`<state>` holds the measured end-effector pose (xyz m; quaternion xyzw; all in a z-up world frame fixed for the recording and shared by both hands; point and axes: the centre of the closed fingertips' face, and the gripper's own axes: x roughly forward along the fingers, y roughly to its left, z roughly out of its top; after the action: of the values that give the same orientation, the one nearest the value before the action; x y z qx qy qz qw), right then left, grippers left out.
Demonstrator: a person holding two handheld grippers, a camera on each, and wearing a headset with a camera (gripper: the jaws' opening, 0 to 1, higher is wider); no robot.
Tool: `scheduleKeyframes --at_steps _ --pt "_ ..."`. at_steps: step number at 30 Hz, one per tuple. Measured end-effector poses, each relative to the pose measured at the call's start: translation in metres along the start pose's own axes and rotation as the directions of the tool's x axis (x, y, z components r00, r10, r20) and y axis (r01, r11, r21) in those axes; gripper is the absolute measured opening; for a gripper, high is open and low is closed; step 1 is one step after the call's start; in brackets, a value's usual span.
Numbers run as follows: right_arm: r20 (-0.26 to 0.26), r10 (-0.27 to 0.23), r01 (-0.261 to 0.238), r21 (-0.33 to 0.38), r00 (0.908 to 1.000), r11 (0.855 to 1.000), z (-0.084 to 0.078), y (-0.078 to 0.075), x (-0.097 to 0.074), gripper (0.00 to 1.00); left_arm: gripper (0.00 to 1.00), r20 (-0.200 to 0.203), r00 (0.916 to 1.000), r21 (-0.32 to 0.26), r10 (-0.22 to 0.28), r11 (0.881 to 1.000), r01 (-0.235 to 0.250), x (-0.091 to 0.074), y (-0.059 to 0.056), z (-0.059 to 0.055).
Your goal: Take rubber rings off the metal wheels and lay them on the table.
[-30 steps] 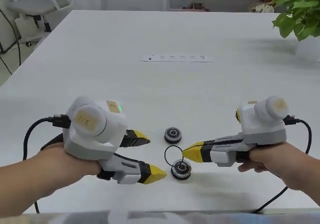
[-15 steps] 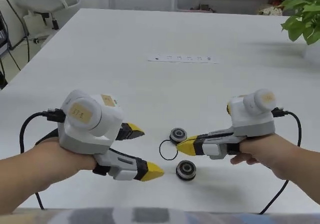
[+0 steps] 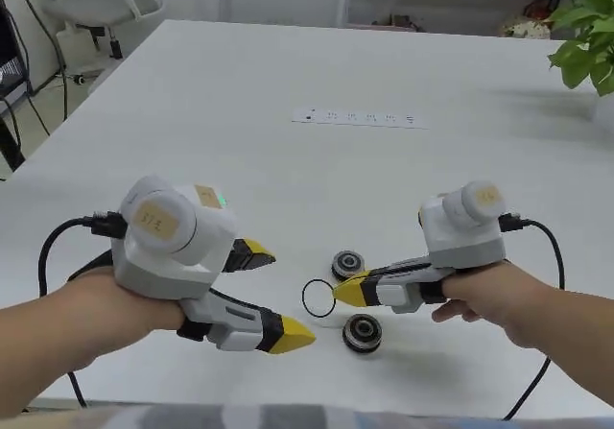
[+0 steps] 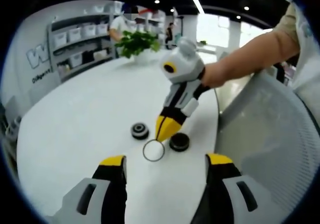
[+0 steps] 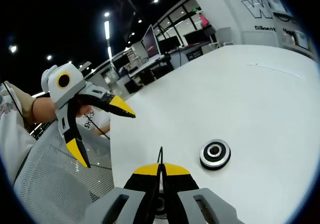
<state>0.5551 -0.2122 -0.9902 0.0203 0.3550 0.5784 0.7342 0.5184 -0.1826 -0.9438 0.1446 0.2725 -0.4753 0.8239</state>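
Observation:
My right gripper point(image 3: 345, 292) is shut on a thin black rubber ring point(image 3: 319, 297), which hangs off its yellow tips between the two grippers. In the right gripper view the ring point(image 5: 160, 156) stands edge-on above the shut jaws point(image 5: 161, 170). Two metal wheels rest on the white table point(image 3: 317, 175): one point(image 3: 347, 264) just beyond the right gripper's tips, one point(image 3: 363, 332) nearer me, each still with a dark ring. My left gripper point(image 3: 273, 293) stands open and holds nothing, left of the ring. From the left gripper point(image 4: 165, 160) I see the ring point(image 4: 153, 151) and both wheels point(image 4: 140, 130) point(image 4: 179, 142).
A white power strip point(image 3: 360, 118) lies flat at mid-table. A green plant point(image 3: 585, 50) stands at the far right edge. An office chair point(image 3: 96, 7) sits beyond the far left corner. Black cables trail from both grippers toward the table's near edge.
The right gripper has carried the ring a little left, away from the nearer wheel. The head camera has shifted; the left gripper stays open in much the same spot.

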Motion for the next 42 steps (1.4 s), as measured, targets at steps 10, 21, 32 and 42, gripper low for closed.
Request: scheduleKeyframes --at_steps 10,21,32,42 --pt "-0.033 -0.05 0.049 -0.03 0.9982 0.998 -0.006 -0.009 0.002 0.01 0.65 -0.003 1.0 0.001 -0.001 1.0 0.001 0.001 -0.001 0.0" --pt "-0.012 -0.07 0.069 -0.045 0.9975 0.997 -0.002 -0.012 -0.006 0.12 0.65 -0.011 0.9999 0.0 -0.002 1.0 0.002 0.001 -0.001 -0.001" --pt "0.001 -0.063 0.063 -0.071 0.998 0.995 -0.002 -0.007 -0.017 0.2 0.64 -0.025 0.9996 0.005 -0.011 1.0 0.011 0.004 -0.002 0.0" --pt "0.043 -0.048 0.051 -0.09 0.9979 0.995 0.001 0.002 -0.034 0.22 0.64 -0.035 0.999 0.017 -0.027 0.999 0.028 0.014 -0.003 0.005"
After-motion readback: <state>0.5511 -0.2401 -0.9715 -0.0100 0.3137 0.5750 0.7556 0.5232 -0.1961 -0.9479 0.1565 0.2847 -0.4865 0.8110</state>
